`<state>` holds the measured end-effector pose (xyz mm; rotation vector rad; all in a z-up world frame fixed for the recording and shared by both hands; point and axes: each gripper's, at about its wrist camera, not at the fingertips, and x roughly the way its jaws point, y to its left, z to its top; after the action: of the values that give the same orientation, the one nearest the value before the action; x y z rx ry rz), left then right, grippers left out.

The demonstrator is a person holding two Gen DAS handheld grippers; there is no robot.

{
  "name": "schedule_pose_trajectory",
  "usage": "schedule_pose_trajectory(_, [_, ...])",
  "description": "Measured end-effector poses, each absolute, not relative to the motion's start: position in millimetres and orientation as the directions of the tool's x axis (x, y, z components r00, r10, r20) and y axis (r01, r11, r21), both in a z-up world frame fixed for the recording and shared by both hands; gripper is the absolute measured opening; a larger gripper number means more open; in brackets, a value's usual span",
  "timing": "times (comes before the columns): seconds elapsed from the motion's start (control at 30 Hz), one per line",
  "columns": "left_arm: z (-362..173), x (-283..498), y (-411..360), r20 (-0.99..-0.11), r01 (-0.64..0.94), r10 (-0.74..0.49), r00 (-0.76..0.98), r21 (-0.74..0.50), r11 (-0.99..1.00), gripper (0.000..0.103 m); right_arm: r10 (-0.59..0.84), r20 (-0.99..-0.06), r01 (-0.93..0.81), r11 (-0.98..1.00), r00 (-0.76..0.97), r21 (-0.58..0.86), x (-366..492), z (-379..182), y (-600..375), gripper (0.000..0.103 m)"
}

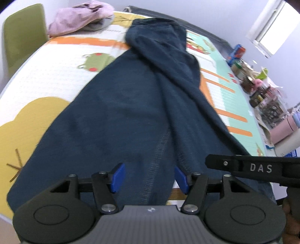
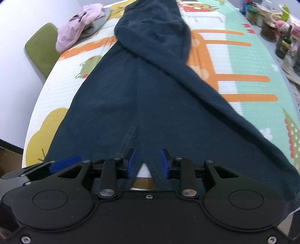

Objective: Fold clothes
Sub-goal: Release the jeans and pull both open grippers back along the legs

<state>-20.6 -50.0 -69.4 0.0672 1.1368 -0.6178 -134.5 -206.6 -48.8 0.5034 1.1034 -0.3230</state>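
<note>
The only readable writing is "DAS", white capitals on the black body of the right gripper where it juts into the left wrist view from the right. Nearest the left camera, the left gripper has its blue pads spread wide apart, the near hem of the dark navy knit trousers lying between and beneath them; whether the pads touch the cloth cannot be told. In the right wrist view, the right gripper also stands with its jaws parted, less widely, straddling the stitched hem edges where the two legs meet; nothing is clamped. The trousers lie lengthwise on a cartoon-printed play mat with a green frog, orange bars and a mustard tree, one leg twisted across the other farther off. Beyond, a crumpled pink garment sits at the mat's far left corner beside an olive green chair. Jars and bottles crowd the right edge.
</note>
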Motion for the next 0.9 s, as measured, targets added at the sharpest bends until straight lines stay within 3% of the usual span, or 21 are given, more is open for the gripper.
schedule_pose_trajectory(0.47, [-79,-8,-6,-0.895,0.495,-0.358,0.267,-0.192,0.847,0.063,-0.055,-0.924,0.511,0.845,0.378,0.159,-136,-65,-160,0.035])
schedule_pose_trajectory(0.9, [-71,5,8,-0.891,0.584,-0.387,0.237,-0.188,0.790,0.067,-0.142,-0.919,0.603,0.789,0.368,0.119,-145,-64,-139,0.042])
